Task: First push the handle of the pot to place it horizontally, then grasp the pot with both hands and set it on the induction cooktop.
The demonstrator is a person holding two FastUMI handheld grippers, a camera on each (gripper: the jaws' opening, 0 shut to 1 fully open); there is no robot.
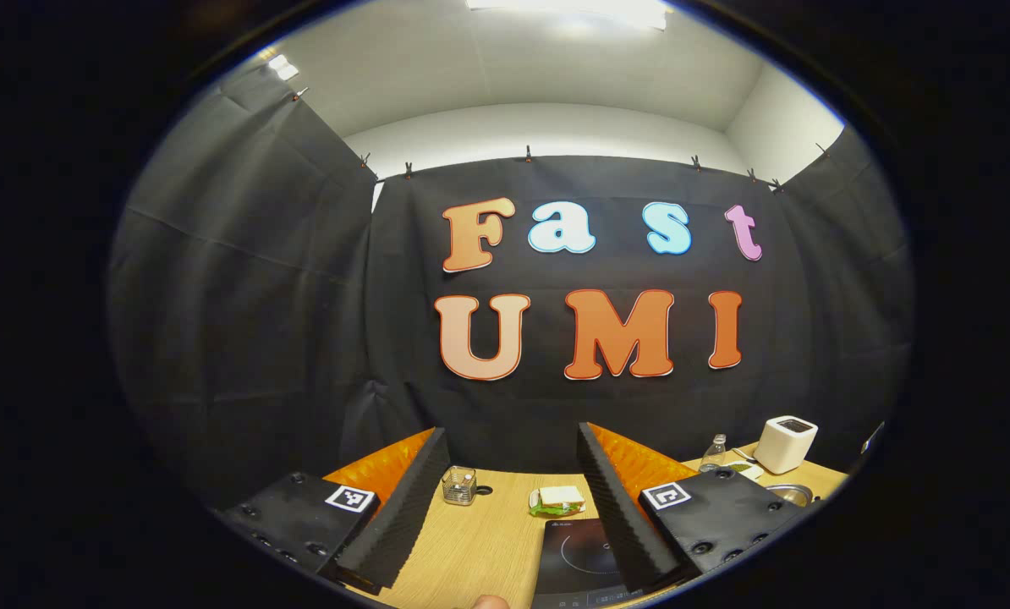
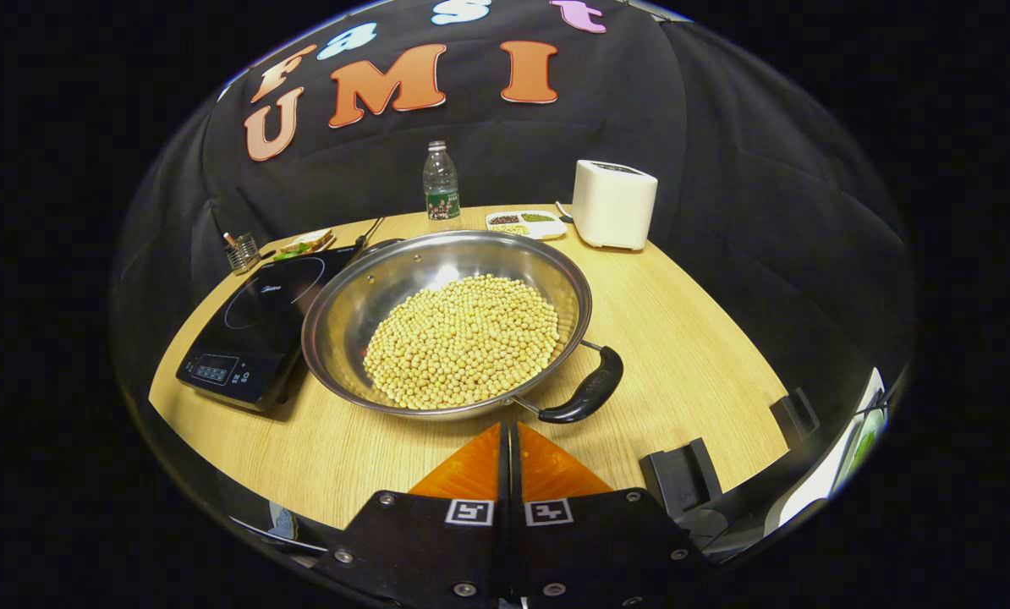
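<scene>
In the left gripper view, my left gripper [image 1: 505, 499] is spread wide, raised above the wooden table [image 1: 480, 541], with the induction cooktop [image 1: 577, 558] below it.

In the right gripper view, my right gripper [image 2: 509, 440] is closed together, empty, just before the pot [image 2: 446, 321] of soybeans [image 2: 463, 338]. Its handle [image 2: 585, 393] points toward my right; the cooktop sits just beside it on the left.

Left gripper [image 1: 505, 499] held level, fingers spread wide; right gripper [image 2: 509, 448] fingers closed together.
</scene>
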